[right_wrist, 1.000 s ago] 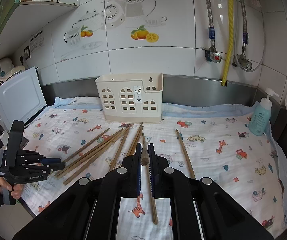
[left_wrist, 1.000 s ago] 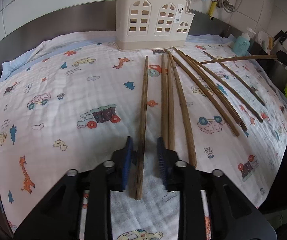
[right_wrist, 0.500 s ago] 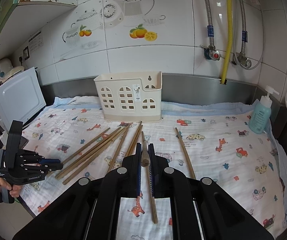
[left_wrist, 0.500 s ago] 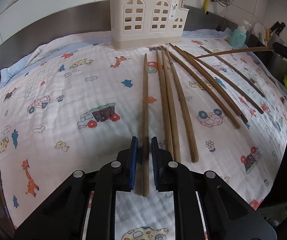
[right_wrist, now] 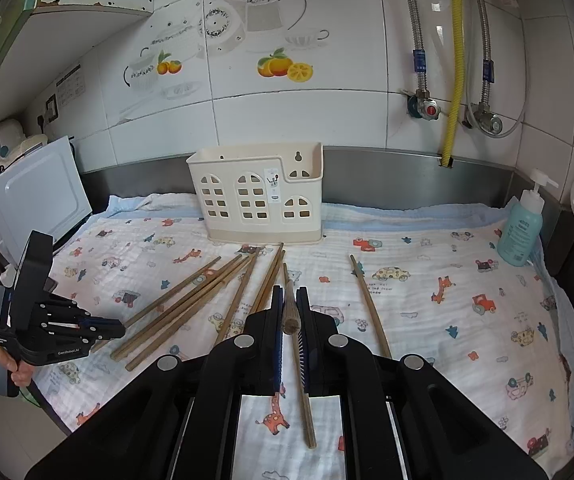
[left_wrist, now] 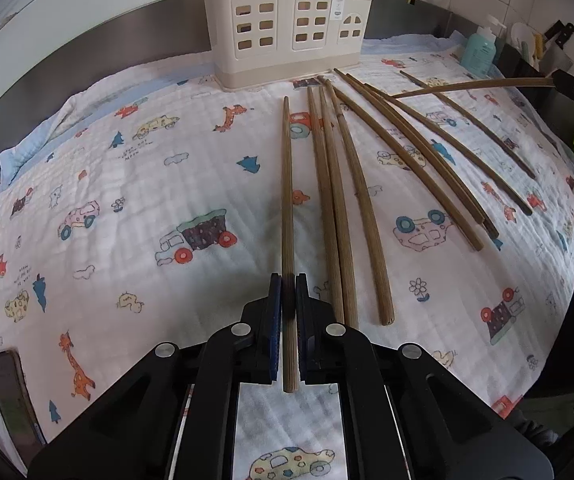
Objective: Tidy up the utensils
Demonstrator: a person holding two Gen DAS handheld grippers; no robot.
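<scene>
My left gripper [left_wrist: 288,280] is clamped on one chopstick [left_wrist: 287,184] — pads pinch its near end, the shaft runs straight ahead toward the utensil holder [left_wrist: 283,24], tip stopping short of the holder's base. From this view I can't tell whether the chopstick is lifted or resting on the cloth [left_wrist: 147,200].

Just right of it lie three more chopsticks [left_wrist: 339,208] side by side, also pointing at the holder; further right, a loose fan of others [left_wrist: 427,160] on the cloth.

My right gripper [right_wrist: 290,300] is closed on a second chopstick [right_wrist: 289,312] — I see its butt end between the pads, and it points forward toward the holder [right_wrist: 257,196]. In the left view that stick [left_wrist: 475,86] hangs above the fan, off the cloth.

Under the right gripper another chopstick [right_wrist: 305,400] lies on the cloth. A single one [right_wrist: 369,304] lies right of the holder's front. Soap bottle [right_wrist: 521,228] stands far right of the holder, at the worktop's back edge.
</scene>
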